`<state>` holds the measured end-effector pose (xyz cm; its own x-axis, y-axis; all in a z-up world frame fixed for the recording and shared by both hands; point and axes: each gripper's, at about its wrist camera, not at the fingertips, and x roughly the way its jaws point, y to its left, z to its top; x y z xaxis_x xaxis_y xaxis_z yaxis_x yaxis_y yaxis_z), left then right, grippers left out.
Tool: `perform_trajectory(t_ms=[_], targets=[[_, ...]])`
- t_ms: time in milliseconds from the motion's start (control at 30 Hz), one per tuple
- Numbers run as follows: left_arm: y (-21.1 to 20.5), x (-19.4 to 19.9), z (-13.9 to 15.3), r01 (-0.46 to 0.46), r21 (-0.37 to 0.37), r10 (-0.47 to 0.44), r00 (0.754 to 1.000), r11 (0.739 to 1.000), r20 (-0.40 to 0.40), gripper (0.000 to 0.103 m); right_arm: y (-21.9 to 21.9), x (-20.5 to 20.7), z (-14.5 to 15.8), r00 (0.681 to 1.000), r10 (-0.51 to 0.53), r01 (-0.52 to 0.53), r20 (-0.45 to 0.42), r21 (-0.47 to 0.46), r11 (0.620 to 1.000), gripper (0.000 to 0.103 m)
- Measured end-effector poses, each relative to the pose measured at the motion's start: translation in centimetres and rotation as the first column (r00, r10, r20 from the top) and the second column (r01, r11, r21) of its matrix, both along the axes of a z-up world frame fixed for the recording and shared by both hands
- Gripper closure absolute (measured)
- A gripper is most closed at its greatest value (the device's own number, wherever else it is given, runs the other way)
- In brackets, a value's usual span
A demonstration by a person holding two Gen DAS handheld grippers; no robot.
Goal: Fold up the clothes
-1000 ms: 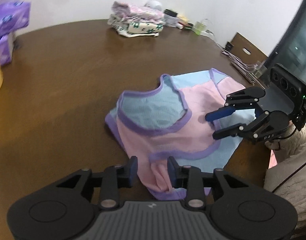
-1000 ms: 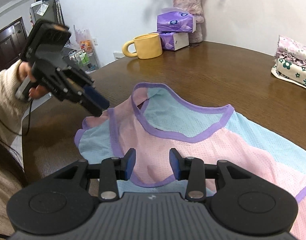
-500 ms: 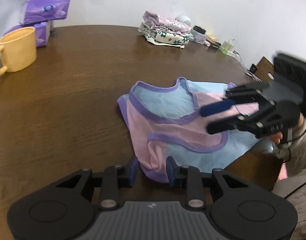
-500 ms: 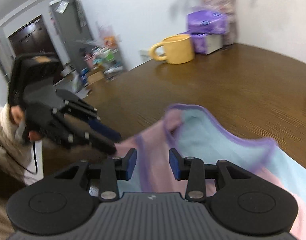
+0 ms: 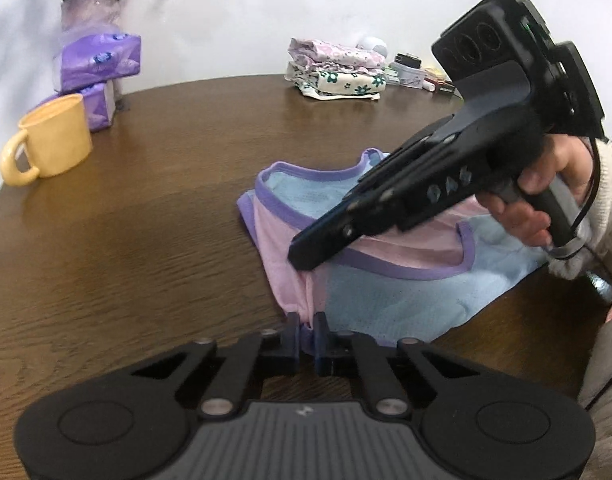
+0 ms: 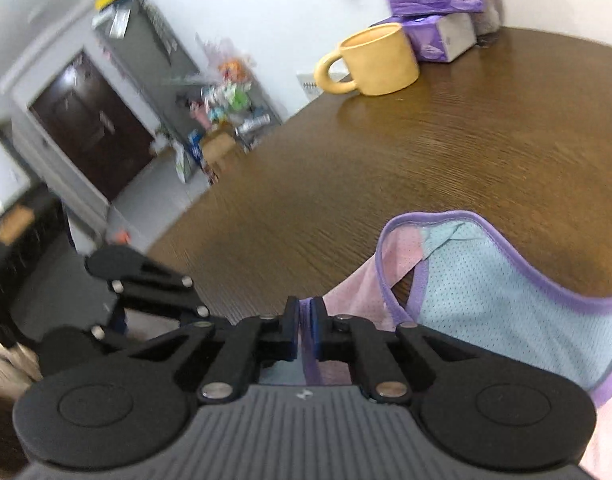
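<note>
A pink and light-blue mesh tank top [image 5: 389, 272] with purple trim lies on the brown wooden table [image 5: 146, 240] near its front right edge. My left gripper [image 5: 304, 326] is shut on the top's near purple hem. My right gripper [image 5: 306, 256], held by a hand [image 5: 541, 200], reaches in from the right and touches the pink fabric. In the right wrist view my right gripper [image 6: 304, 310] is shut on a pink and purple edge of the tank top [image 6: 485, 296], and the left gripper [image 6: 146, 292] shows low at the left.
A yellow mug [image 5: 52, 146] and purple tissue packs [image 5: 98, 68] stand at the table's far left beside a vase [image 5: 86, 12]. A stack of folded floral clothes [image 5: 337, 68] sits at the back, with small items [image 5: 413, 70] to its right. The table edge [image 6: 226, 184] drops to the floor.
Both grippers went from open to shut on the tank top's edges. The right gripper moved in over the garment toward the left gripper, and both views swung left.
</note>
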<state>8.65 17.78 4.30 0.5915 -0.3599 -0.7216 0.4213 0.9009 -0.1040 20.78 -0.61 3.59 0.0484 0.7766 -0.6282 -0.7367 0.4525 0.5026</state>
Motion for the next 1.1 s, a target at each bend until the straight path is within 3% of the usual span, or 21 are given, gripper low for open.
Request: perform_trajectory(t_ms=[233, 367, 500, 633, 800, 933, 1100], targets=[[1.0, 0.0, 0.0, -0.035, -0.038, 0.034, 0.999, 0.999, -0.023, 0.097, -0.9, 0.9, -1.1, 0.995, -0.072, 0.075, -0.064, 0.049, 0.996, 0.098], [1.4, -0.1, 0.6, -0.052, -0.056, 0.052, 0.999, 0.997, 0.003, 0.096, -1.0, 1.1, -1.2, 0.993, -0.097, 0.101, -0.062, 0.076, 0.992, 0.098], [0.7, 0.0, 0.6, -0.048, -0.012, 0.048, 0.999, 0.999, 0.022, 0.098, -0.5, 1.5, -1.8, 0.991, -0.118, 0.12, -0.056, 0.053, 0.991, 0.098], [0.9, 0.4, -0.2, -0.077, -0.01, 0.077, 0.997, 0.997, -0.014, 0.098, -0.4, 1.3, -2.2, 0.993, -0.114, 0.116, -0.043, 0.035, 0.993, 0.094], [2.0, 0.3, 0.9, -0.126, -0.073, 0.127, 0.992, 0.989, 0.012, 0.088, -2.5, 0.6, -0.4, 0.989, -0.149, 0.148, 0.01, 0.06, 0.987, 0.091], [1.5, 1.0, 1.9, -0.087, -0.107, 0.092, 0.995, 0.99, 0.047, 0.076, -5.6, -0.4, 1.1, 0.975, -0.214, 0.21, 0.064, 0.069, 0.975, 0.08], [0.6, 2.6, 1.0, -0.062, -0.078, 0.065, 0.998, 0.995, 0.026, 0.078, -10.1, -2.6, 2.0, 0.943, -0.307, 0.305, 0.126, 0.041, 0.952, 0.078]])
